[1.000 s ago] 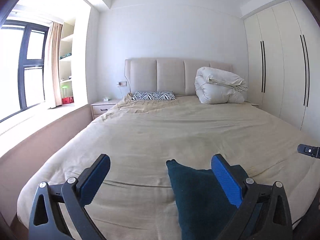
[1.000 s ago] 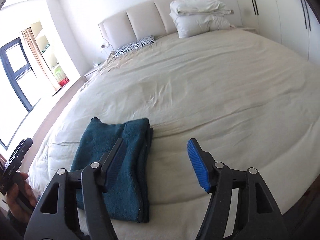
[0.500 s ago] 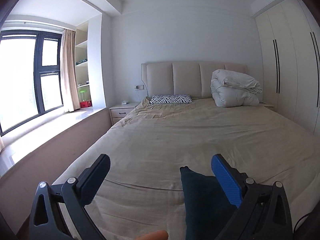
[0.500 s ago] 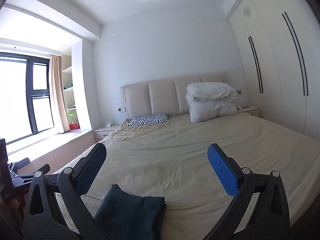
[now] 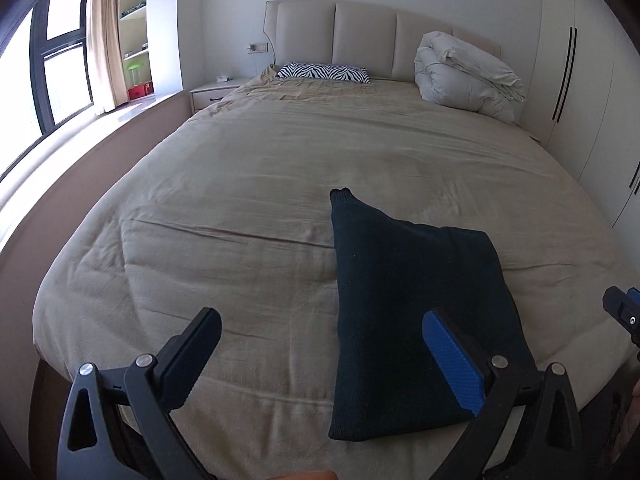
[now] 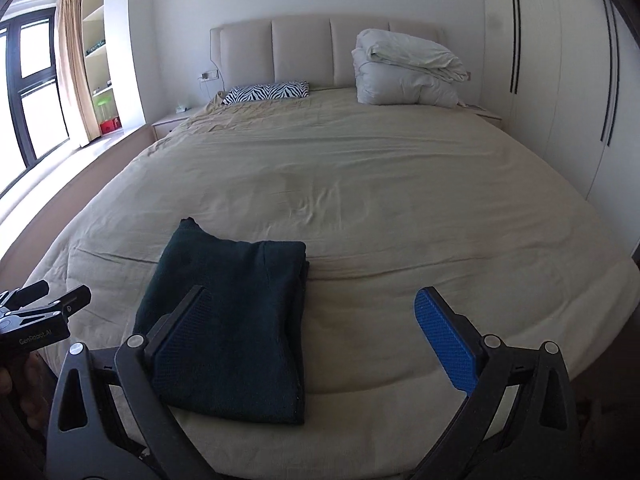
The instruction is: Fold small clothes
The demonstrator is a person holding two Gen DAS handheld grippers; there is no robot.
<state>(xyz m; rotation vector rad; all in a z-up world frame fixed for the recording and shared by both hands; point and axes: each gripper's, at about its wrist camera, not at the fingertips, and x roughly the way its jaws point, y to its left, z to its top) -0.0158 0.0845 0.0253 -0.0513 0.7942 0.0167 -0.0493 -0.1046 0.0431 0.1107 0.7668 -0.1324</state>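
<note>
A dark teal folded garment [image 5: 412, 304] lies flat near the foot of the beige bed [image 5: 280, 168]; it also shows in the right wrist view [image 6: 236, 320]. My left gripper [image 5: 320, 344] is open and empty, held above the bed's foot edge to the left of the garment. My right gripper [image 6: 308, 324] is open and empty, above the garment's right edge. The left gripper's tip shows at the left of the right wrist view [image 6: 44, 304]. The right gripper's tip shows at the right edge of the left wrist view [image 5: 624, 312].
A folded white duvet [image 5: 468, 76] and a zebra-print pillow [image 5: 324, 72] lie at the headboard. A nightstand [image 5: 212, 94] and a window ledge [image 5: 80, 136] stand on the left. White wardrobes [image 6: 560, 80] line the right wall.
Both grippers tilted up toward the headboard half a second ago and now tilt back down over the foot of the bed. The garment has not moved. Both stay open.
</note>
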